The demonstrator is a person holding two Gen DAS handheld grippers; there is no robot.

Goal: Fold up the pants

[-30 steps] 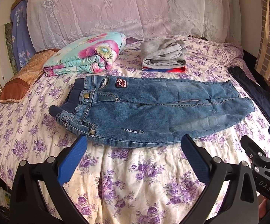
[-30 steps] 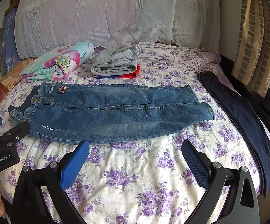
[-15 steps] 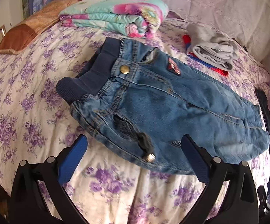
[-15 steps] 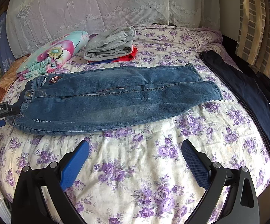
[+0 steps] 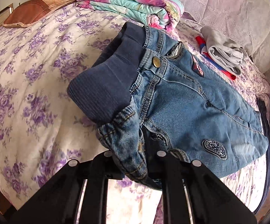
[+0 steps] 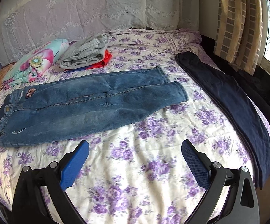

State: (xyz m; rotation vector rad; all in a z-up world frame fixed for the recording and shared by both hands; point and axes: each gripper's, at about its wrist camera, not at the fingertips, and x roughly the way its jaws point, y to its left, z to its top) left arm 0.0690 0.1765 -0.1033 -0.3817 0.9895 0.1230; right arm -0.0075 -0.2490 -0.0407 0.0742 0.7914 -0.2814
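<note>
Risk judged: single-corner hold, so denim could slip from the pinch or drag skewed on lifting, bunching the legs. Left gripper [image 5: 144, 155] clamped on waistband corner of jeans [image 5: 190, 102] at 6 o'clock in left wrist view. Right gripper [image 6: 135, 158] spread wide, holding nothing, hovering over floral bedsheet [image 6: 153, 168]. Jeans flat on bed, hems toward 1 o'clock of right gripper.

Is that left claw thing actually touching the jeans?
Touching. In the left wrist view the left gripper is closed on the near waist corner of the jeans, with denim bunched between its fingers.
</note>
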